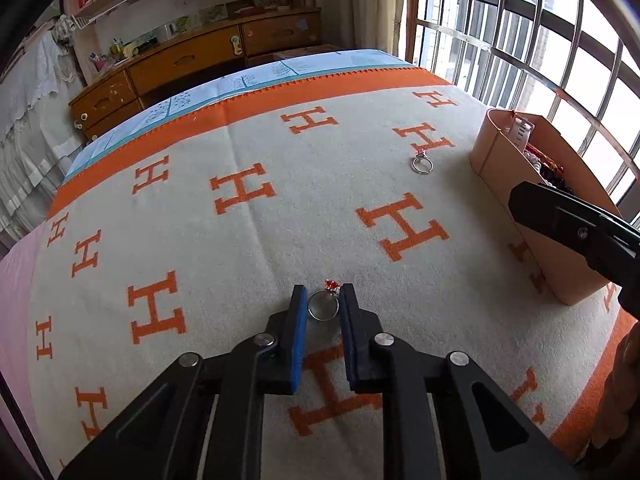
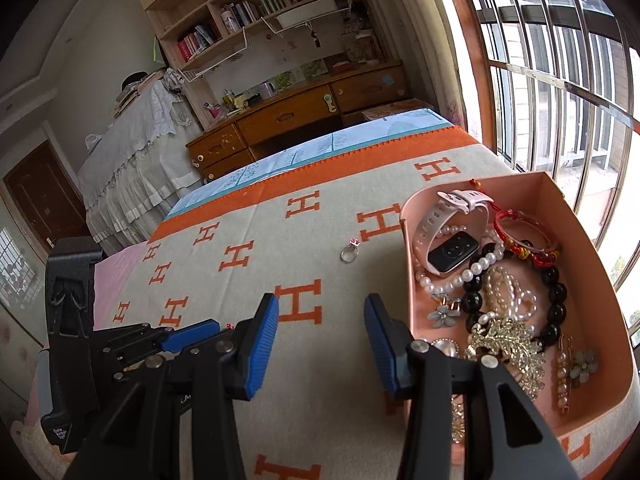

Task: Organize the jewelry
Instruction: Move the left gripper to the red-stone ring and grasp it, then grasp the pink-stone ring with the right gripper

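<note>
Seemingly pinched — red-stoned ring (image 1: 323,307), left gripper (image 1: 323,305)

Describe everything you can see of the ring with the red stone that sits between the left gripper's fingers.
The ring with the red stone is a thin, shiny silver-coloured band with a small faceted red stone on its far side. It lies flat on the cream and orange blanket, its hoop facing up. The left hand-held gripper brackets it, one blue-padded finger on each side, seemingly touching the band. In the right wrist view only a speck of red shows.
</note>
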The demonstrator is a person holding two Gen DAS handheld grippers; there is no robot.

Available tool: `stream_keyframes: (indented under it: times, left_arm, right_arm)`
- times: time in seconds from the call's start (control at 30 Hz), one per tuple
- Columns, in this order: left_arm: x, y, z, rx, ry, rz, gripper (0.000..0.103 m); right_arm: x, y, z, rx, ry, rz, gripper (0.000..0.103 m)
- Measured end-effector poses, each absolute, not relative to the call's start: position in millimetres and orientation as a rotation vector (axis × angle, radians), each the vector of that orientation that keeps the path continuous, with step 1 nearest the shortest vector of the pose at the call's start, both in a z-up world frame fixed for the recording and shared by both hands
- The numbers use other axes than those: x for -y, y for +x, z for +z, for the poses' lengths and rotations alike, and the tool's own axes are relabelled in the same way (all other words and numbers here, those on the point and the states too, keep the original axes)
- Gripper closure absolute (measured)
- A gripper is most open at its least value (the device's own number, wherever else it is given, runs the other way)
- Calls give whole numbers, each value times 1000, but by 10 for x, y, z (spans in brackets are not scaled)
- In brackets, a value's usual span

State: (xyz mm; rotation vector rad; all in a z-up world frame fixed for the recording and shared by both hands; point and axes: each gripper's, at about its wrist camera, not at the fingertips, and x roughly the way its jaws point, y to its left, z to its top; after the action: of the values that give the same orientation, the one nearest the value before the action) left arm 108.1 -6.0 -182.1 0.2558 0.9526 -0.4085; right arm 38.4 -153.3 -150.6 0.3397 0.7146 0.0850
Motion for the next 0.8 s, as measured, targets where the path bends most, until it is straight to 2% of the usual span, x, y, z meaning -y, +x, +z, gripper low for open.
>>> stream_keyframes:
  times: [0.37, 0.57, 0.8]
  left_arm:
    - [-191, 1097, -1806, -978, 162, -343, 89]
    - [-444, 1024, -1790, -983, 104, -315, 89]
    - [-762, 1003, -1776, -971, 39, -316, 89]
  right_arm:
    - [1425, 477, -1523, -767, 304, 80, 58]
    - [1469, 821, -1528, -887, 403, 42, 58]
    - [1316, 1192, -1579, -944, 319, -131, 58]
